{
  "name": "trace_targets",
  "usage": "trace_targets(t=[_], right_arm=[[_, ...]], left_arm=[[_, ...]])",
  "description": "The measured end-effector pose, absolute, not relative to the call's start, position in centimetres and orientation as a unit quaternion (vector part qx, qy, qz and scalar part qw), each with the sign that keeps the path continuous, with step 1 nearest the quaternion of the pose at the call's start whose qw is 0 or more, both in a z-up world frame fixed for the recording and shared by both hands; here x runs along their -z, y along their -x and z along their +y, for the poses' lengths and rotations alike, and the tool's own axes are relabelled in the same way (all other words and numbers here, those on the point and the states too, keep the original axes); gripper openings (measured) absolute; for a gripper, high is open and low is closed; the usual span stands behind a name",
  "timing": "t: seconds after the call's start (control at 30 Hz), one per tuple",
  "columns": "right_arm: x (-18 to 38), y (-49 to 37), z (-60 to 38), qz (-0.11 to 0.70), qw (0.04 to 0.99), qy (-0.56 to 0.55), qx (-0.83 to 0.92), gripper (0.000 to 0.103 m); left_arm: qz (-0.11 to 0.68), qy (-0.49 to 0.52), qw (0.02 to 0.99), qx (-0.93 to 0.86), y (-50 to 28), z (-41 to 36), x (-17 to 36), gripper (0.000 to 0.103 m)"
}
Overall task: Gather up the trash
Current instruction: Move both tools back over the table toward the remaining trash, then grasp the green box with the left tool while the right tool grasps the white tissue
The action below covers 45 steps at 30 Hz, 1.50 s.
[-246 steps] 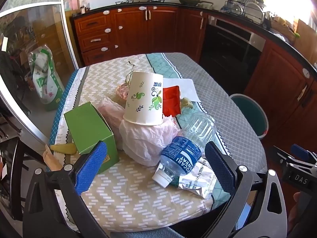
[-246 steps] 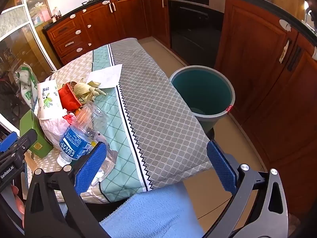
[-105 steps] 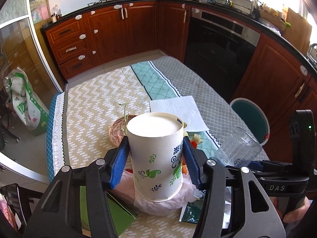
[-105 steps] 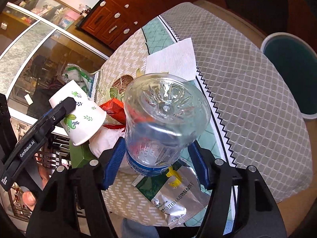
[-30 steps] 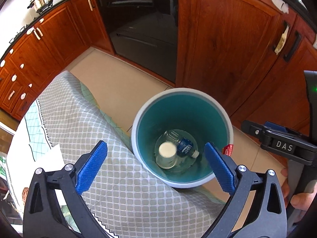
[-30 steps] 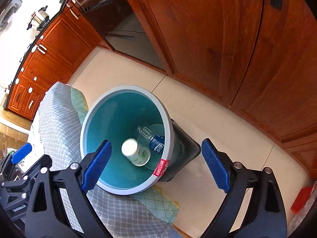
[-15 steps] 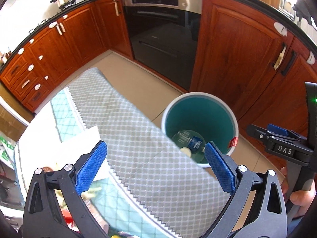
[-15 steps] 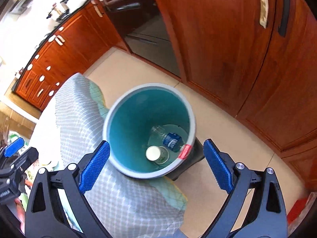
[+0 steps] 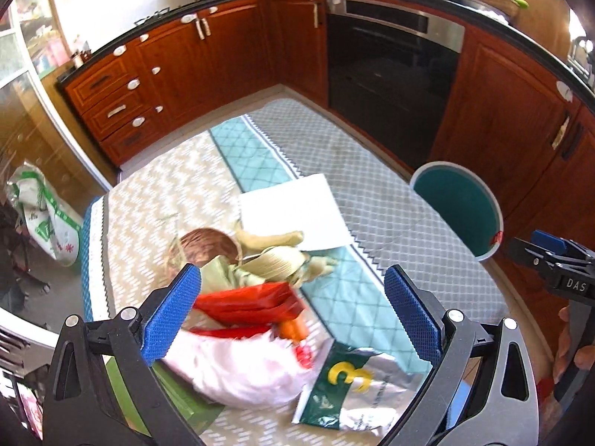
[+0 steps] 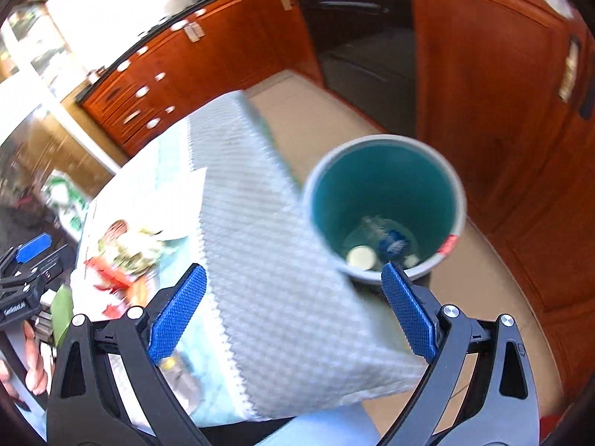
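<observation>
Remaining trash heaped at near left corner of table (image 9: pixel 390 200); both tongs wide and empty.

Left to right: green box (image 9: pixel 178 397) at near edge, stiff, best pinched across flat faces. Pink plastic bag (image 9: pixel 241 364) beside it, judged soft and light; bunch a fold. Red wrapper (image 9: pixel 249 303) on top, thin, likely to slip. Dry husks (image 9: pixel 275 256) behind, probably brittle. Foil pouch (image 9: pixel 353 390) at near edge, likely slick; take by an edge. White paper sheet (image 9: pixel 293 215) flat mid-table, hard to pinch. Left gripper (image 9: pixel 293 319) spread wide above heap; right gripper (image 10: pixel 293 312) equally spread, facing the table's right edge. Teal bin (image 10: pixel 386 186) on floor off right edge, holding paper cup (image 10: pixel 360 257) and water bottle (image 10: pixel 390 241).
</observation>
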State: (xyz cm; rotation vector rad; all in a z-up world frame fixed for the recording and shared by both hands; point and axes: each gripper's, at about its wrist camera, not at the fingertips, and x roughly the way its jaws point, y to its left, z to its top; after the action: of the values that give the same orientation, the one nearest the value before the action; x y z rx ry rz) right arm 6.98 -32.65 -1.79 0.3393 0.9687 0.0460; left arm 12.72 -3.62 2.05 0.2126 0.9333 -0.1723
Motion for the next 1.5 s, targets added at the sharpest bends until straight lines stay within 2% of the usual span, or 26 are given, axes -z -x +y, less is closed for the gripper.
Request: trace_targets(t=[0.23, 0.5, 0.73, 0.9, 1.4, 1.47, 1.5], right_arm=[[0.4, -6.4, -24.2, 0.461, 0.880, -0.068, -0.086, 0.091], [0.9, -5.9, -17.4, 0.482, 0.866, -0.016, -0.135, 0.091], [1.9, -5.7, -13.5, 0.498, 0.853, 0.019, -0.155, 0.091], [2.1, -5.6, -11.9, 0.499, 0.849, 0.040, -0.168, 0.091], [3.5, -5.6, -3.4, 0.453, 0.840, 0.166, -0.248, 0.091], [4.0, -5.8, -2.4, 0.445, 0.838, 0.186, -0.256, 0.088], [4.3, -5.9, -2.1, 0.444, 0.835, 0.192, -0.262, 0.080]], left_arm=[[0.452, -0.067, 0.889, 0.027, -10.3, 4.6, -1.7, 0.099], [0.482, -0.027, 0.876, -0.015, -7.8, 11.5, 0.9, 0.099], [0.503, 0.002, 0.865, -0.005, -7.6, 11.5, 2.7, 0.099], [0.494, -0.028, 0.868, -0.047, -7.8, 10.2, 3.6, 0.099], [0.509, 0.044, 0.859, -0.040, -4.2, 15.2, 5.1, 0.099], [0.512, 0.054, 0.856, -0.043, -4.1, 15.6, 5.4, 0.099], [0.513, 0.059, 0.855, -0.044, -4.1, 15.8, 5.4, 0.099]])
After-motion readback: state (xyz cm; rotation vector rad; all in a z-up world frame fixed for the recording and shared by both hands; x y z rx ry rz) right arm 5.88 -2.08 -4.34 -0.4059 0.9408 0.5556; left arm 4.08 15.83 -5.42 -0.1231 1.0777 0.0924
